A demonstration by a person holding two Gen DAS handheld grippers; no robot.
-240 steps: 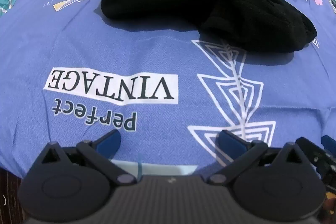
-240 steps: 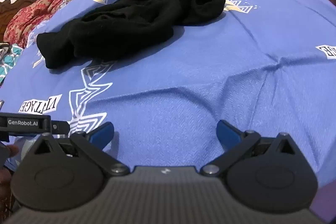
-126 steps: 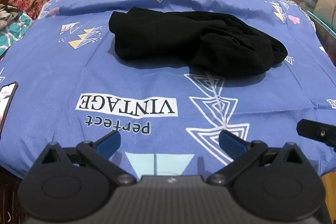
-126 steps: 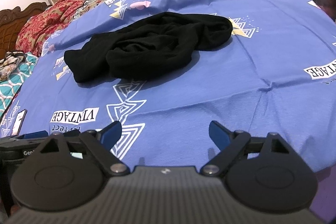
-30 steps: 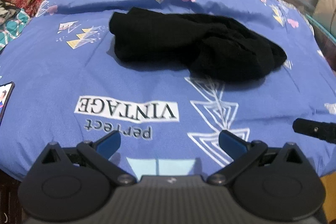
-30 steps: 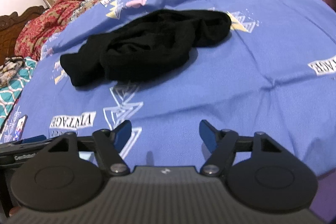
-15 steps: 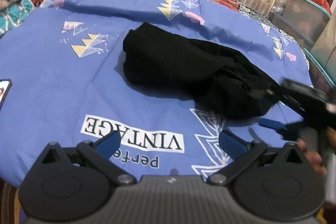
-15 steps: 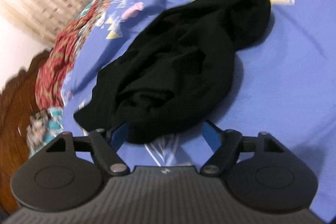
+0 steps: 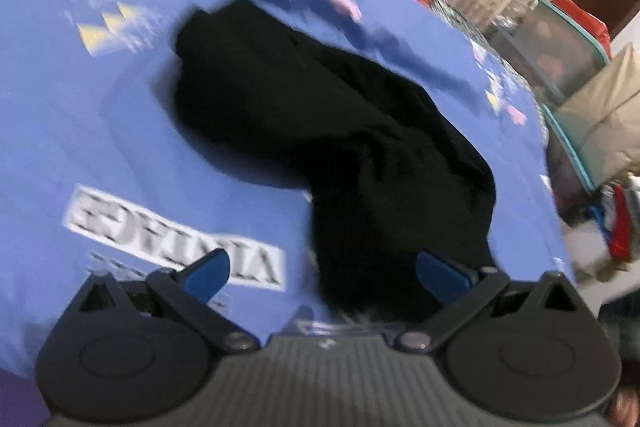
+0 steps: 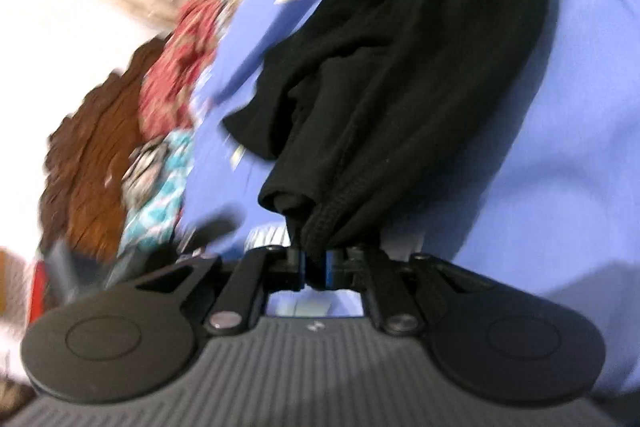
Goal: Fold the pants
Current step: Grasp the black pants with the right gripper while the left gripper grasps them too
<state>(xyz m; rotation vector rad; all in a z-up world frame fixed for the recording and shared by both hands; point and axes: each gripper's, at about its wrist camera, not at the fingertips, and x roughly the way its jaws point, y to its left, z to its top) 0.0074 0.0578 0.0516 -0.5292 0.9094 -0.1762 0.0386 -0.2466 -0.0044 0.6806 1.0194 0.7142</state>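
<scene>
The right gripper [image 10: 316,267] has just snapped closed on a bunched, stitched edge of the pants [image 10: 408,67], with black cloth pinched between its pads; the rest of the garment trails away toward 1 o'clock across the sheet [image 10: 580,127] in the right wrist view. The left gripper [image 9: 320,273] stands wide open with nothing between its fingers, and in its own view the crumpled pants [image 9: 320,131] run from 10 o'clock down to 5 o'clock, their near end lying just past its right pad. The step in hand looks like taking hold of the heap to lift and spread it. To do that well, the right hand should probably lift slowly so the pinch does not slip, while the left goes for a matching edge well apart from the right's hold, not a loose middle fold, so the cloth opens flat. Compared with half a second ago, the right jaws, then open around the near lobe, are now clamped on it, and the heap has stretched into a long shape. The left view has tilted and sits closer to the pants.
</scene>
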